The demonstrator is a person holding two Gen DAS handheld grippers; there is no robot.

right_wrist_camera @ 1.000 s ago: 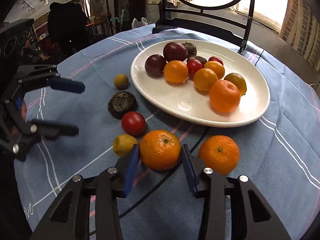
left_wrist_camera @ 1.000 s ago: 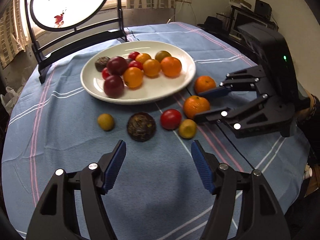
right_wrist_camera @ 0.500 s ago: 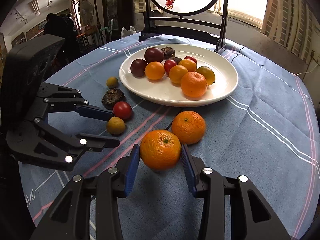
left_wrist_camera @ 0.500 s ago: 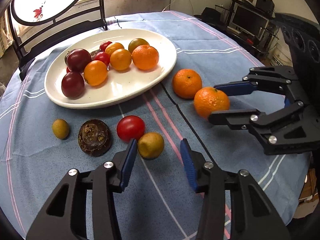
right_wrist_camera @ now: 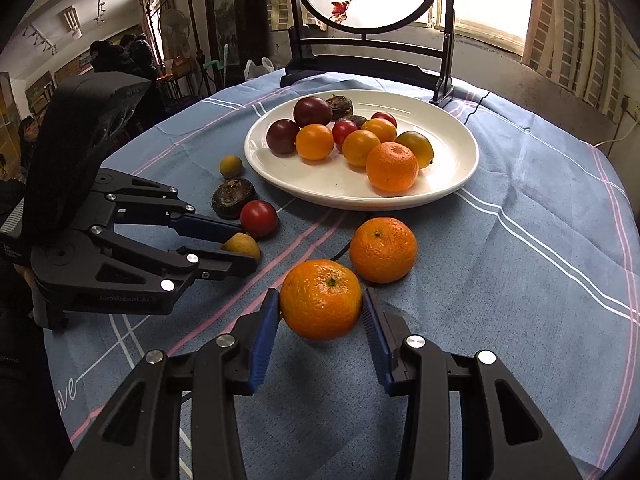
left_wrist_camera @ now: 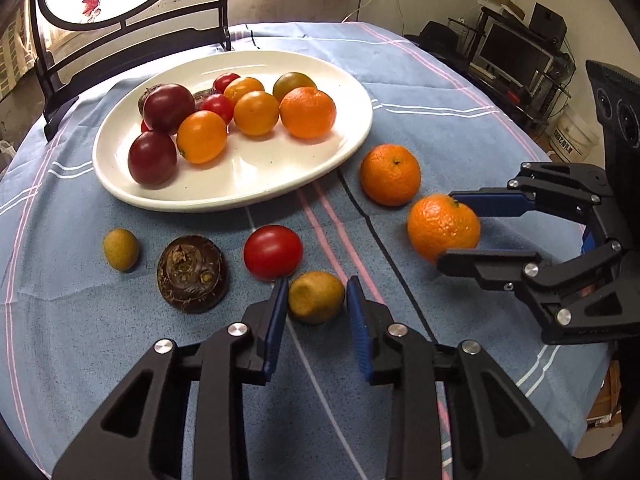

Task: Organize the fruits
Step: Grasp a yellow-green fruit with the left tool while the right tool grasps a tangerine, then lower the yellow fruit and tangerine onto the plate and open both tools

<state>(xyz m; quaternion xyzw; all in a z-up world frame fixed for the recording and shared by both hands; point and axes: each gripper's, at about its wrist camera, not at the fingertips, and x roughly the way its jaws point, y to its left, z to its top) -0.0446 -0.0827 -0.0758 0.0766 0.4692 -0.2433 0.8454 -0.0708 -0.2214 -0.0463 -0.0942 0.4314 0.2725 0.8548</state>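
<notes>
A white plate holds several oranges, tomatoes and dark fruits. On the blue cloth lie a red tomato, a dark brown fruit, a small yellow fruit and an orange. My left gripper has its blue pads around a small yellow-green fruit, with slight gaps showing. My right gripper is shut on an orange, held just above the cloth.
A round framed screen on a black stand stands behind the plate. The table edge drops off at the right, where a shelf with a monitor stands. People stand in the background in the right wrist view.
My left gripper moved forward and narrowed around the small yellow-green fruit. My right gripper closed on the orange and lifted it slightly off the cloth.
</notes>
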